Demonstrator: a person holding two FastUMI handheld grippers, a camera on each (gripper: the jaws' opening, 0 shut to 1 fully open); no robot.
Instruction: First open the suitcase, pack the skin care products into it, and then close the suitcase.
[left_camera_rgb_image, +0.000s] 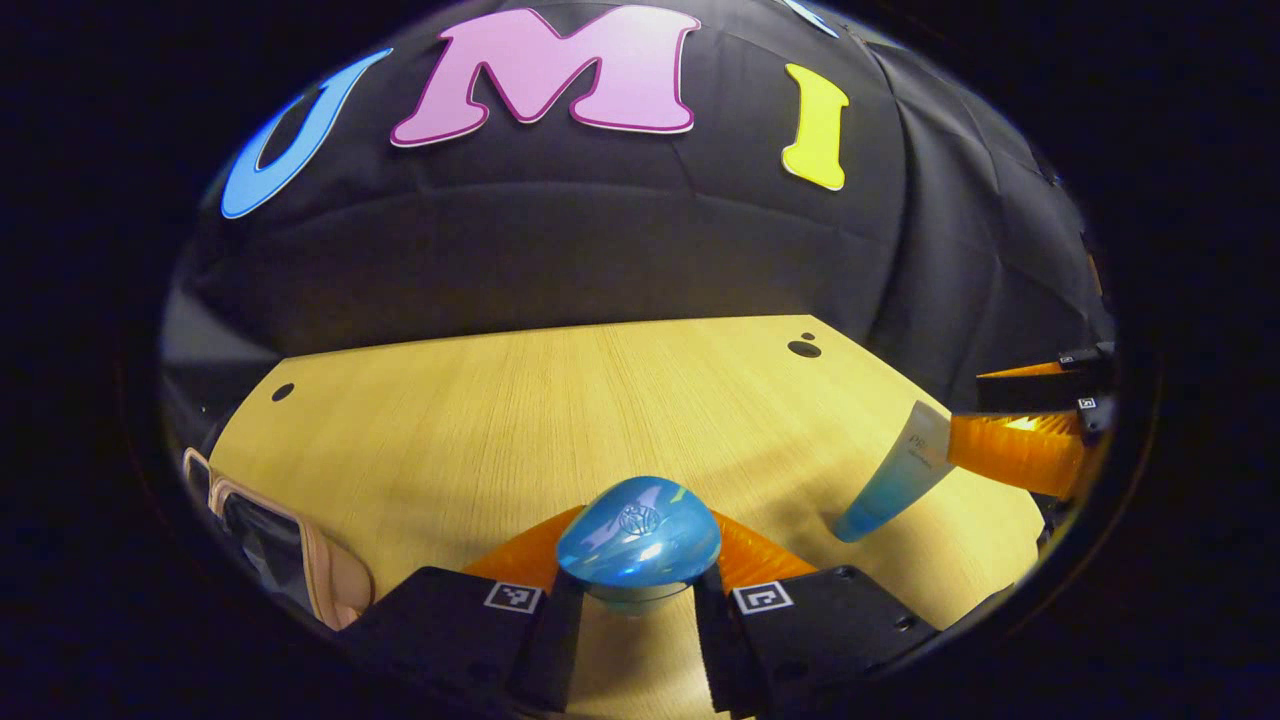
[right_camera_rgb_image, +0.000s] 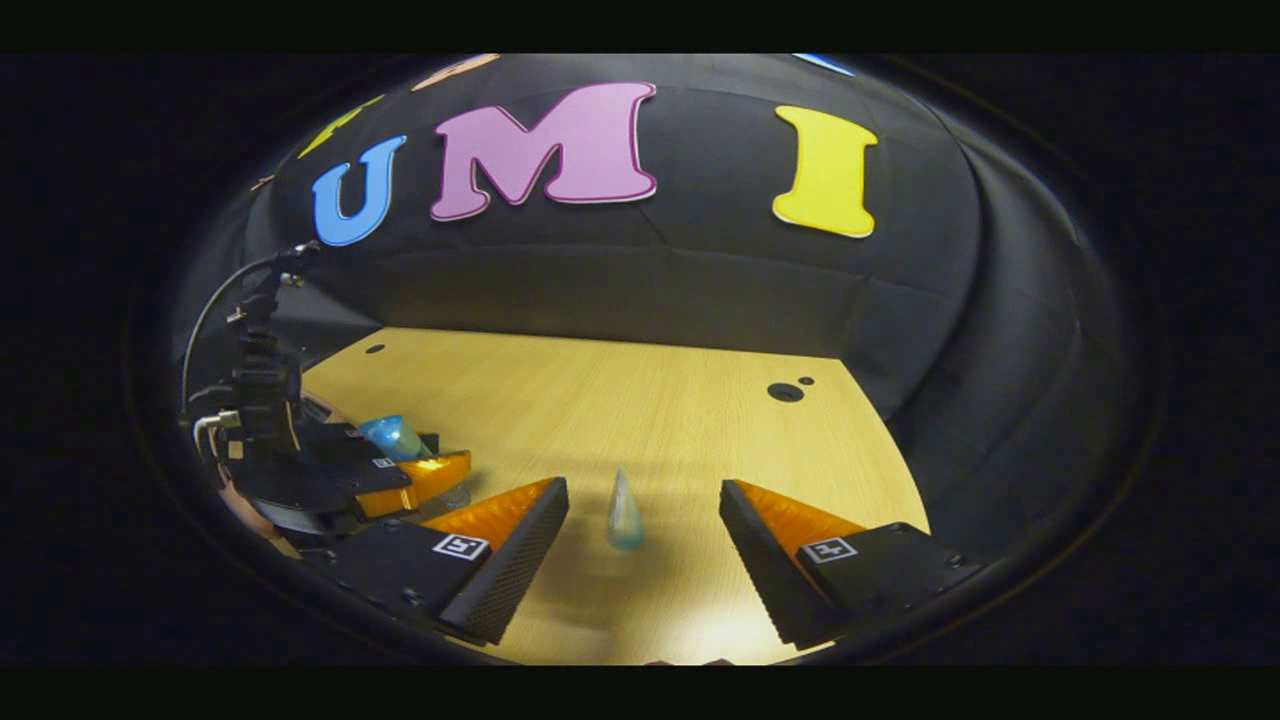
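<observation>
My left gripper is shut on a blue bottle with a rounded glossy top, held above the wooden table. The right gripper view has that gripper at the left, with the blue bottle in it. A white-to-blue tube stands cap down on the table. My right gripper is open around the tube, with a gap on each side. In the left gripper view the tube is at the right, by the right gripper. An open pink suitcase lies at the lower left.
Round dark holes mark the table's far side, near the black cloth wall. A cable rises above the left gripper. Bare tabletop stretches beyond the tube to the far edge.
</observation>
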